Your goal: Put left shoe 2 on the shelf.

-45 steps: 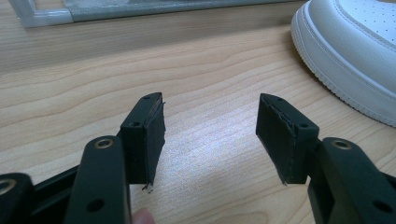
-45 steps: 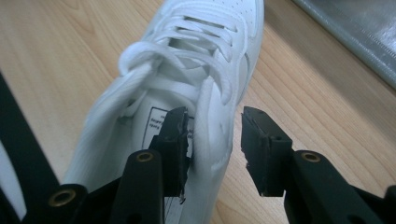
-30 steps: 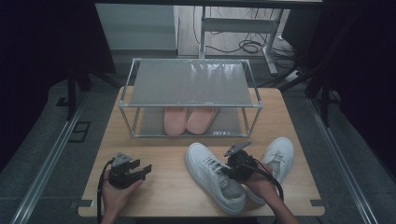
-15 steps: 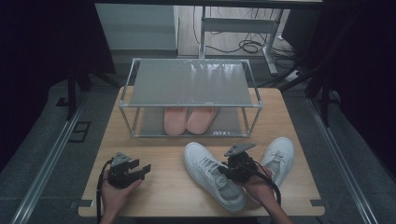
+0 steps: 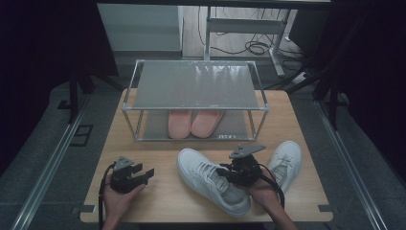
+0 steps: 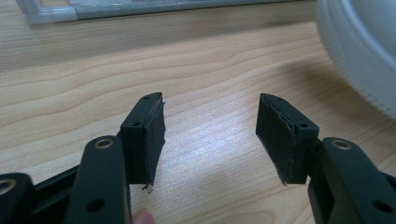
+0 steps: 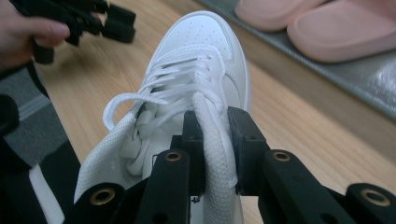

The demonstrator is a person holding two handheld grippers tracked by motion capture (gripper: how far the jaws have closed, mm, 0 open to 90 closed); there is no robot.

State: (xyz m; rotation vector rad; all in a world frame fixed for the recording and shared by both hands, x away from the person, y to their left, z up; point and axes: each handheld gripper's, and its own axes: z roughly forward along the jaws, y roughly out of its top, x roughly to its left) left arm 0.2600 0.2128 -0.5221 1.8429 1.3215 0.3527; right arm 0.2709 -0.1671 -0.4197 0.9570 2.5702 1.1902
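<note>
Gripping the near shoe [image 5: 210, 179] by its collar/tongue edge, R gripper [image 5: 229, 173] sits over the shoe's heel end at table front; second shoe [image 5: 286, 160] lies just beside it to the right, toe pointing away. High view: rack [image 5: 194, 91] stands mid-table w/ pink slippers [image 5: 194, 122] on its lower shelf, top shelf bare. L gripper [image 5: 146, 173] rests low at front left, well apart from the shoe, hand [image 5: 119, 199] cupped under it, jaws pointing right toward the shoe. R hand [image 5: 263, 189] comes in from bottom edge, wrist low, gripper angled left and forward. L gripper view: jaws spread wide, nothing between, bare table [image 6: 196, 70] ahead, shoe sole edge [image 6: 359, 46] at upper right. R gripper view: jaws clamped on the padded white edge of the shoe [image 7: 205, 88], laces loose beside them, slippers [image 7: 327, 23] ahead on the shelf. Risk, as I judge it: hold is on soft padding only, so on a lift the shoe could swing toe-down or slip out; a hanging toe might catch the rack frame or nudge the slippers. Loose lace could snag too.
</note>
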